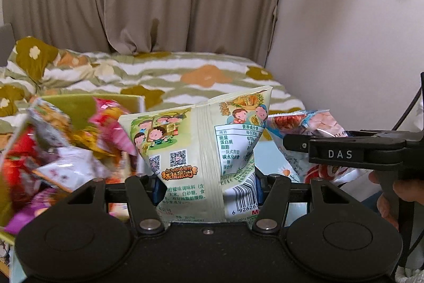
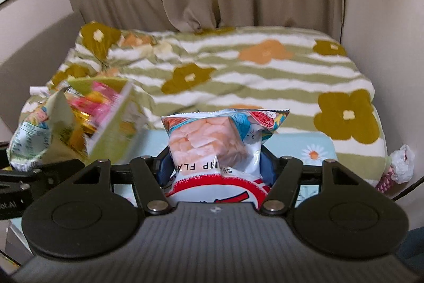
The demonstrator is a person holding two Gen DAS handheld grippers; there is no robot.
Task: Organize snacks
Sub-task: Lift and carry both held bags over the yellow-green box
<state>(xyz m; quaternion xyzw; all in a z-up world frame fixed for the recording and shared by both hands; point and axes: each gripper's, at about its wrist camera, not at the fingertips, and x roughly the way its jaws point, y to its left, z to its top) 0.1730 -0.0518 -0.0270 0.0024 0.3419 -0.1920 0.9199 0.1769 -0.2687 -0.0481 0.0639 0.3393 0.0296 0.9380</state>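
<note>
Here, your left gripper (image 1: 206, 187) has its jaws clenched on the pale green snack bag (image 1: 201, 139); the bag stands up between the blue pads, pinched at its lower half, its top corner fanning out above them, its back with the barcode and nutrition panel facing the camera. Your right gripper (image 2: 216, 171) has its jaws clamped on the shrimp-flavour bag (image 2: 217, 145); that bag also rises from between the jaws, its printed lettering upside down, its crimped top edge uppermost. Both bags are carried in the air over a light blue mat with a daisy print (image 2: 315, 150); beyond lies the bed (image 2: 265, 70) with its flowered, striped cover. To the left sits a green box (image 1: 79, 108) crowded with bright packets, blurred in both views; the green bag is just beside it, whether touching you cannot tell.
</note>
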